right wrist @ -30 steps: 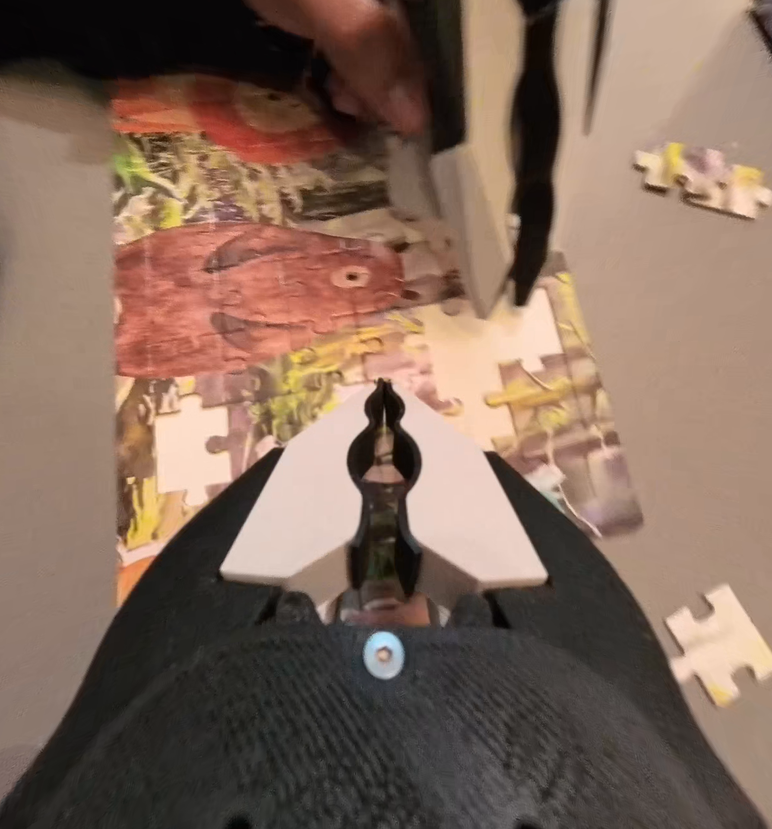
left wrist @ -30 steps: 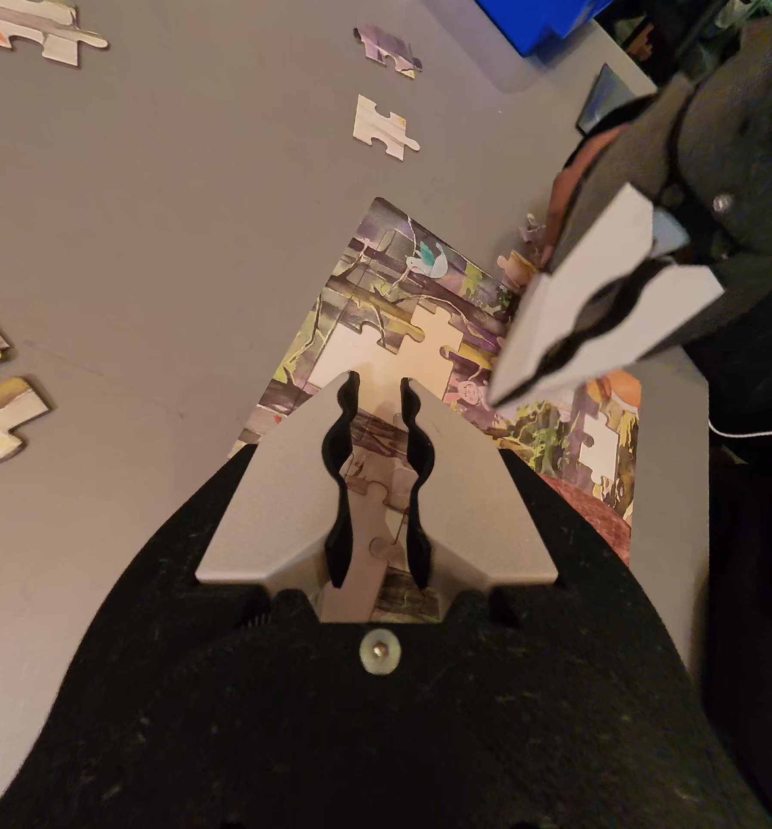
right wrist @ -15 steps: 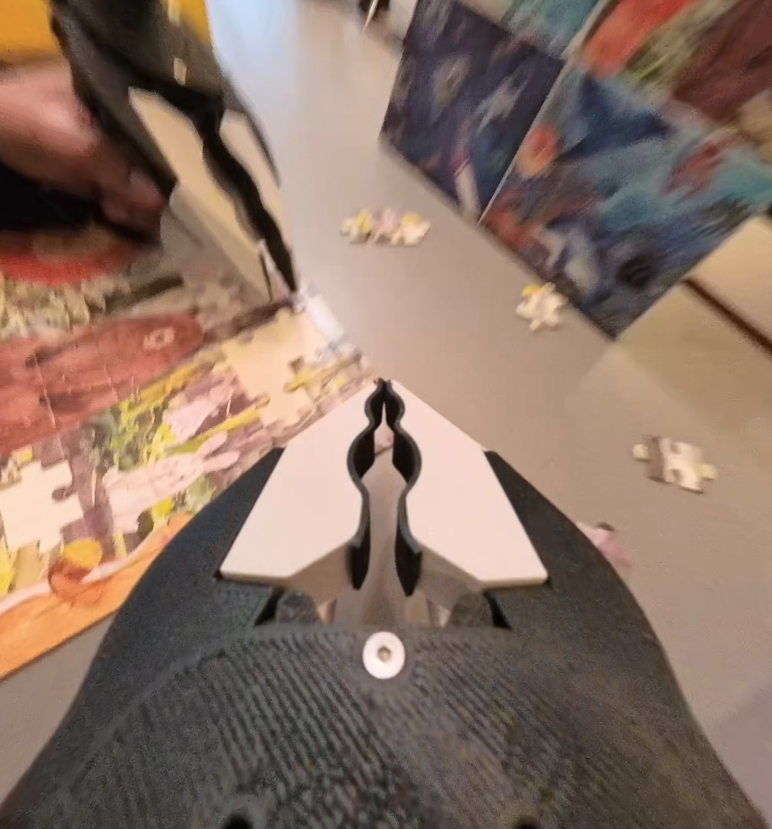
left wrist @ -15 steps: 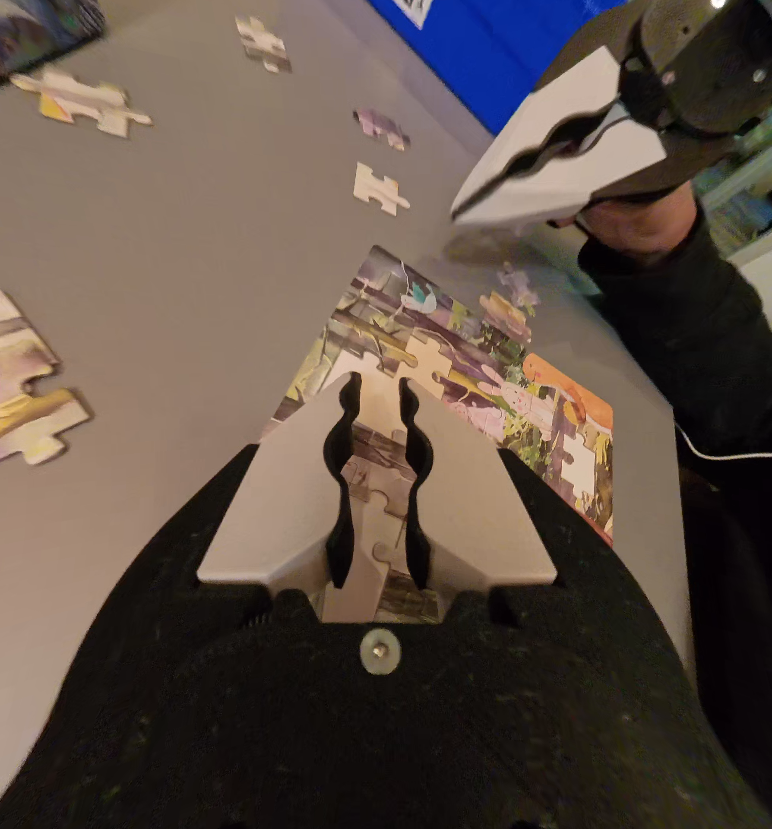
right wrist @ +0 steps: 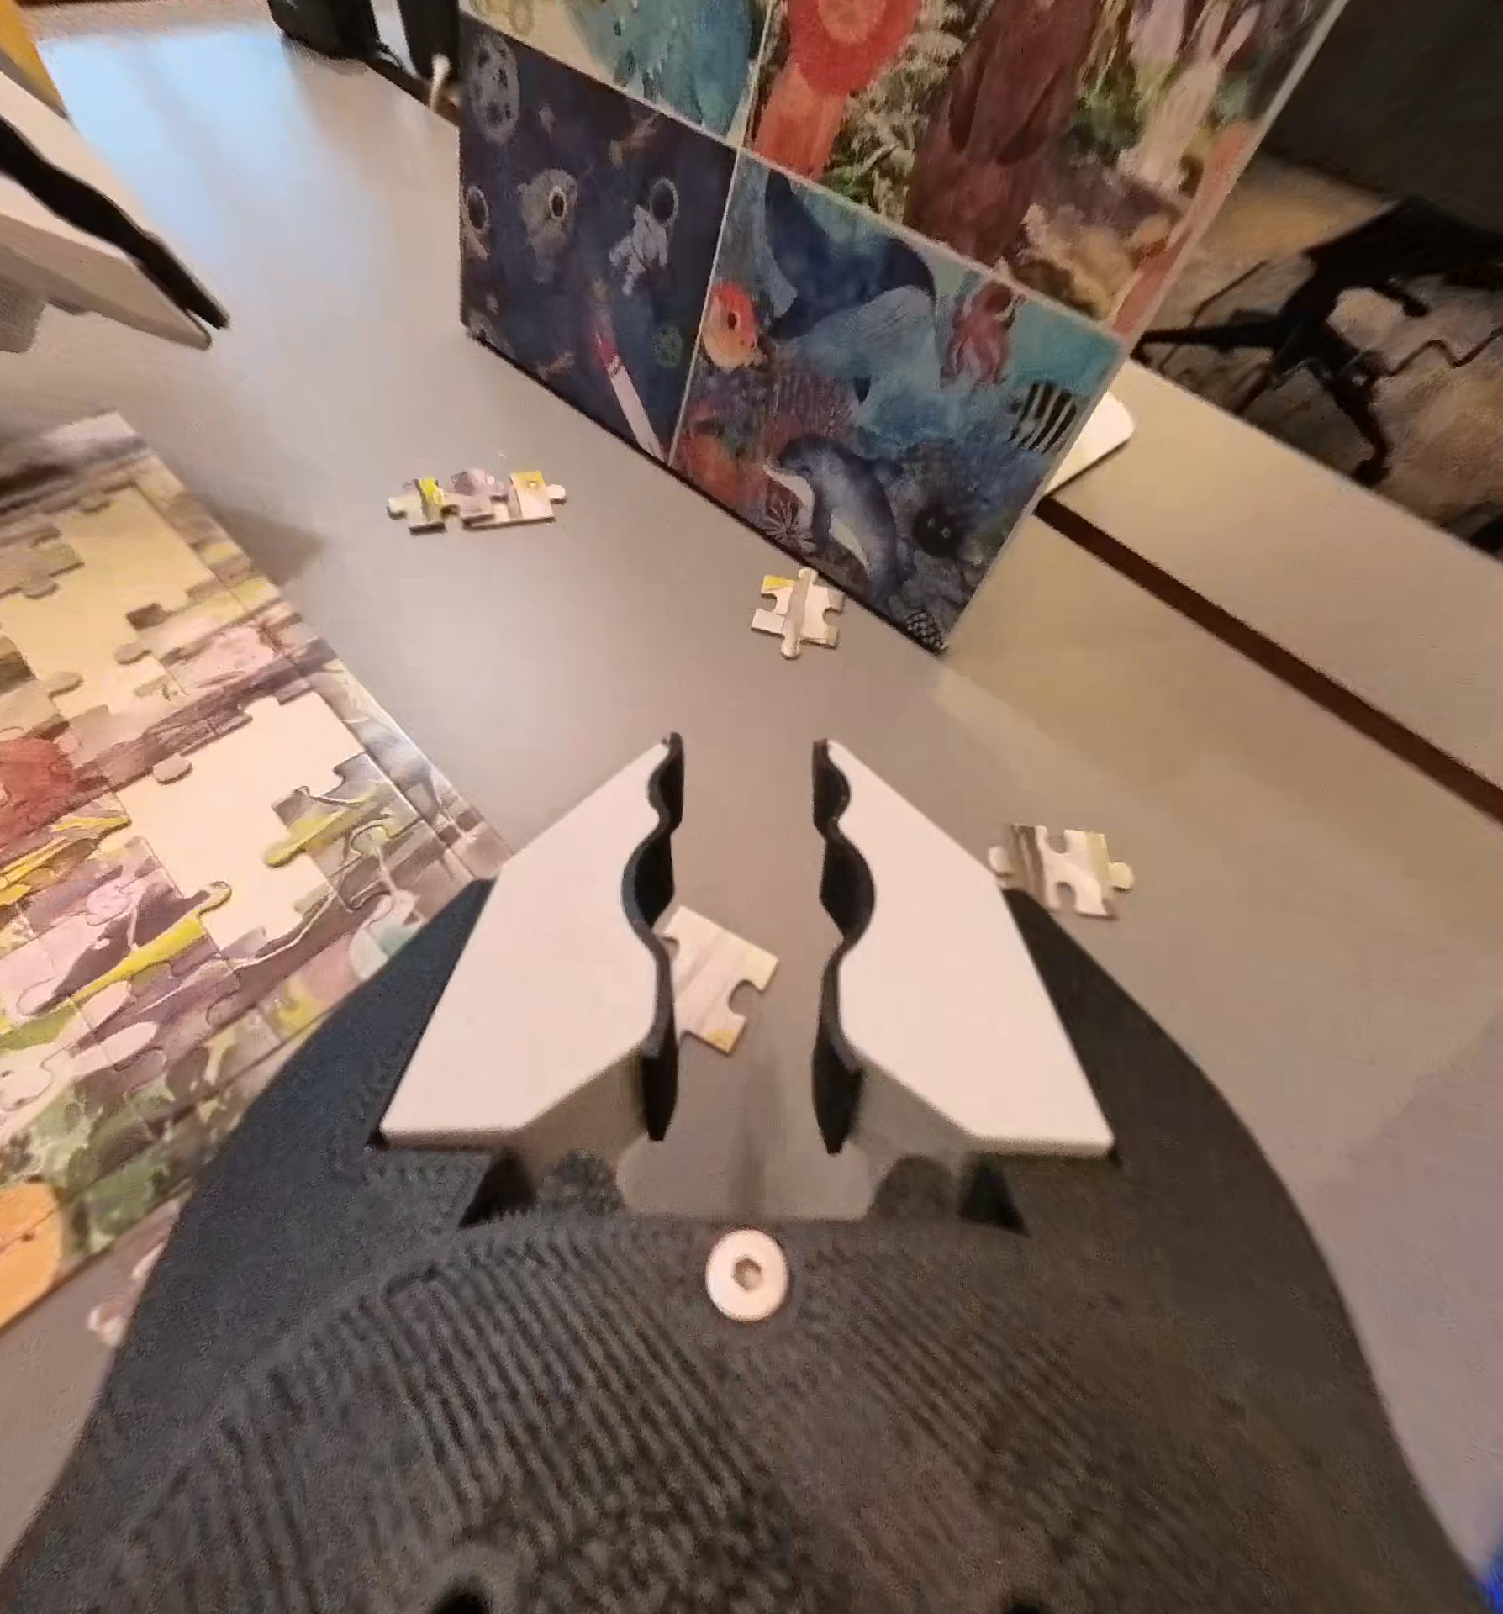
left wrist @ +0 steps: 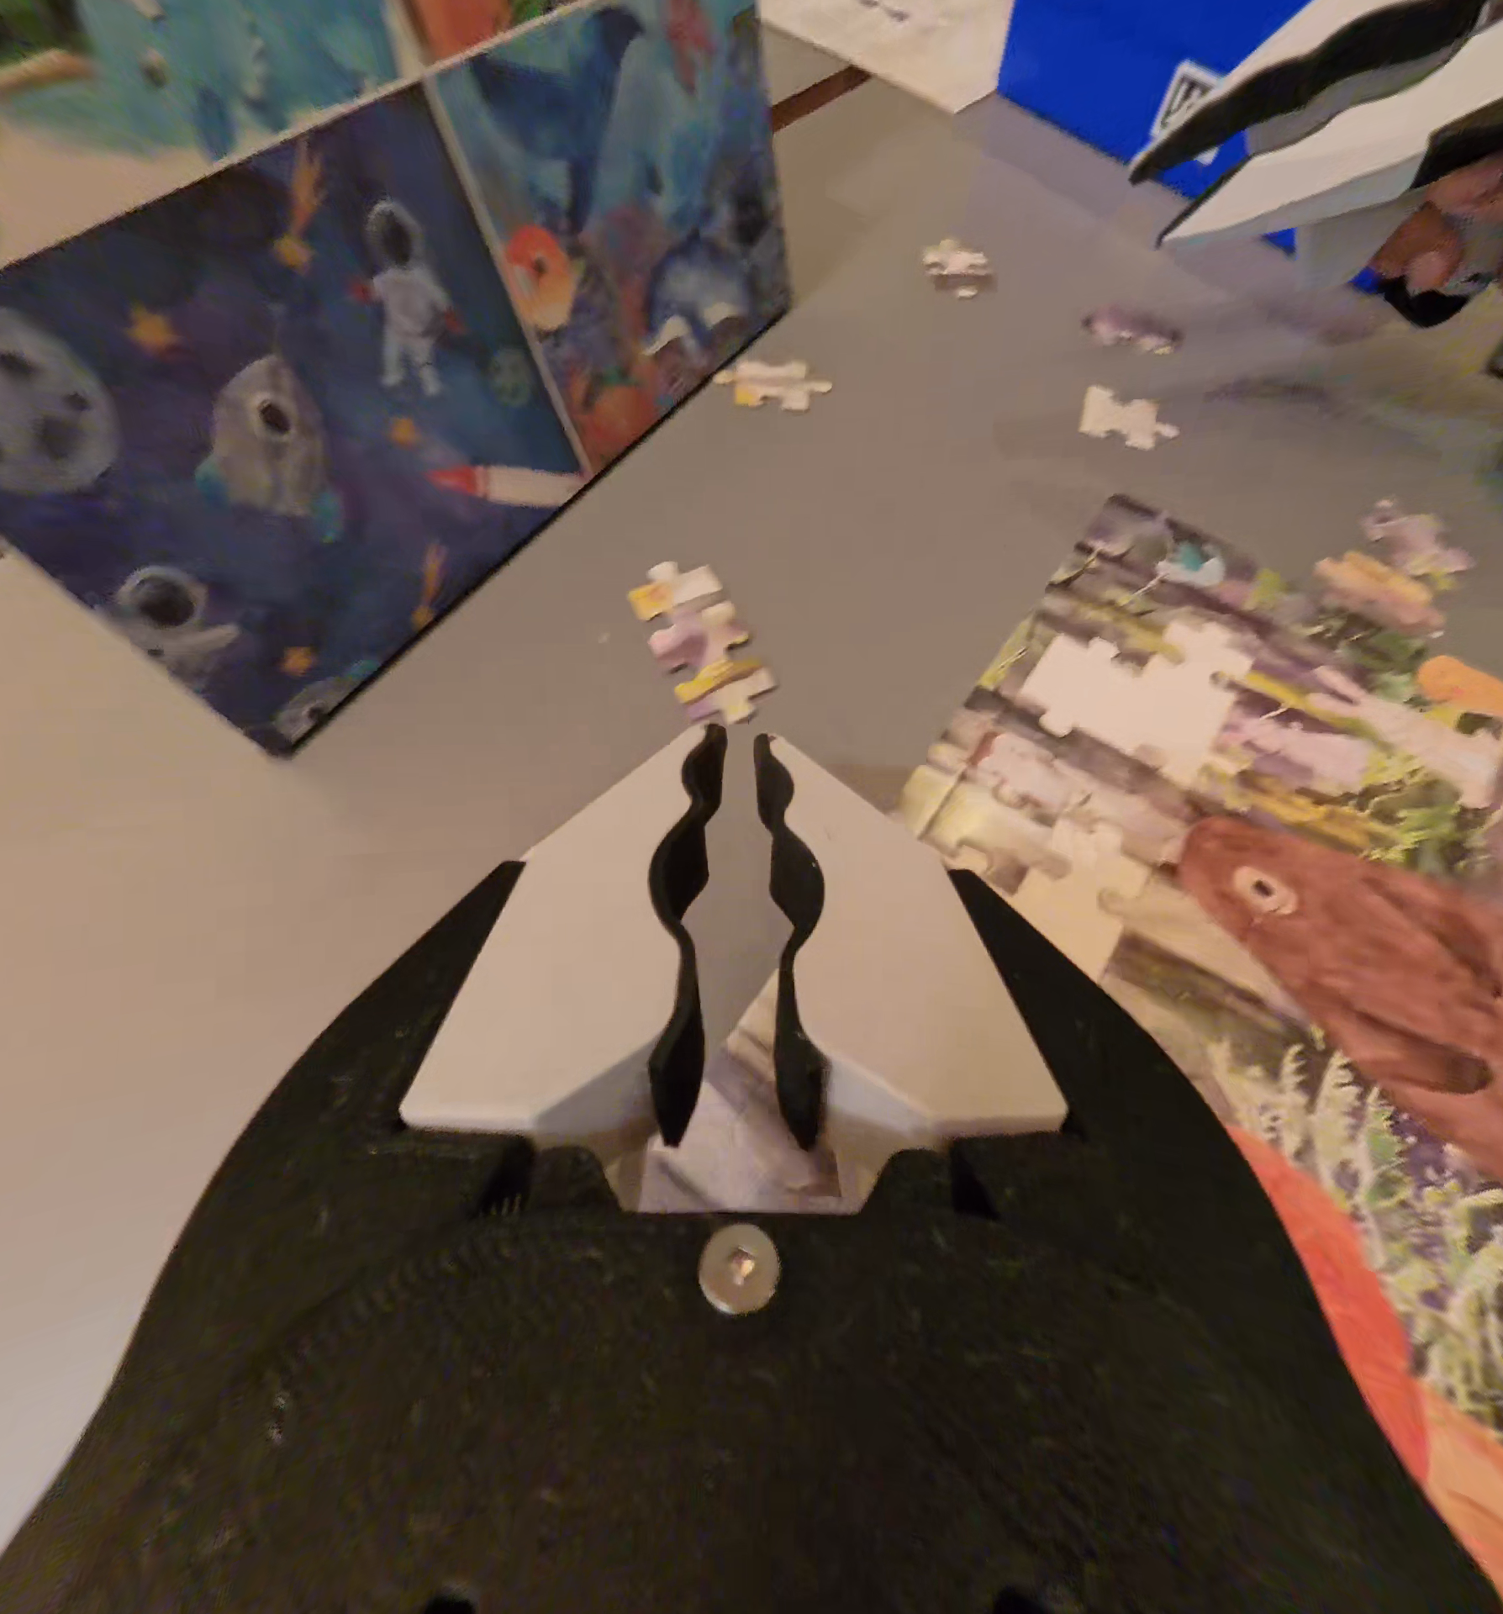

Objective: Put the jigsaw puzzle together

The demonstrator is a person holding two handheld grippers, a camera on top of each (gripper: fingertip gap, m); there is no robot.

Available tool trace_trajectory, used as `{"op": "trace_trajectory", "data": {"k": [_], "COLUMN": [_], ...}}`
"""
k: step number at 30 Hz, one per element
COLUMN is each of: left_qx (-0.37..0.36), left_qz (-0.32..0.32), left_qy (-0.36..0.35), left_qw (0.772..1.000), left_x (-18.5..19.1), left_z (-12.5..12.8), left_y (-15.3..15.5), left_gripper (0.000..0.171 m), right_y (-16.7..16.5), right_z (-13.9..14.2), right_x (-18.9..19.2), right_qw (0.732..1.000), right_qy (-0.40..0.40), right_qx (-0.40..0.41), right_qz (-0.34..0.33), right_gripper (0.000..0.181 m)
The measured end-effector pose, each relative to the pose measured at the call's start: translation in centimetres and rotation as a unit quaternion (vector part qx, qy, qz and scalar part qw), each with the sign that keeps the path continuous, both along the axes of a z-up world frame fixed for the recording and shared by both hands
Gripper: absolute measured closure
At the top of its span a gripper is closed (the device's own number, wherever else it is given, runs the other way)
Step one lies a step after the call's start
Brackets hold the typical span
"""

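Both grippers have been lifted off the assembled puzzle [left wrist: 1254, 873], which lies on the grey bench [right wrist: 1080, 699] with gaps unfilled. The right gripper [right wrist: 744, 751] has been swung toward loose pieces, its jaws now wide apart and empty above a loose piece [right wrist: 717, 974]. The left gripper [left wrist: 735, 738] is held narrowly parted, gripping nothing, so a fresh pickup is judged next.

One part-built puzzle [left wrist: 1254, 873], one picture box [right wrist: 818, 306], two grippers (loose pieces [right wrist: 1061, 869] scattered, uncounted)

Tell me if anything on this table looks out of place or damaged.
Nothing looks damaged. The jigsaw puzzle lies flat but unfinished, with pale gaps showing. Loose pieces are scattered over the grey table: a joined strip, single ones, and one under the open right tool.
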State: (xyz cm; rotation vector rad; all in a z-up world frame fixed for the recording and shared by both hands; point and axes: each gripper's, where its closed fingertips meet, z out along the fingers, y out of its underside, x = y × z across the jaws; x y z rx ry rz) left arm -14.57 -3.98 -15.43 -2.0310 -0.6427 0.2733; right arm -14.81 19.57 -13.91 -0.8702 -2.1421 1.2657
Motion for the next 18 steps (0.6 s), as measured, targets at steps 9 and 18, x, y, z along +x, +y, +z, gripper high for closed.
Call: {"op": "trace_trajectory", "data": {"k": [9,18], "left_qx": [0.013,-0.006], "left_qz": [0.012,0.027], "left_qy": [0.002,0.004], "left_qw": [1.000,1.000], "left_x": [-0.7,-1.1], "left_z": [-1.0,-2.0], "left_y": [-0.7,-1.3], "left_gripper": [0.171,0.170], "right_y": [1.1,4.2], "right_z": [-2.2,0.9], "right_x": [0.0,-0.1], "right_qw": [0.996,0.991], "right_qy": [0.048,0.074], "right_qx": [0.054,-0.049], "right_qz": [-0.053,-0.095], "right_gripper": [0.162,0.159]}}
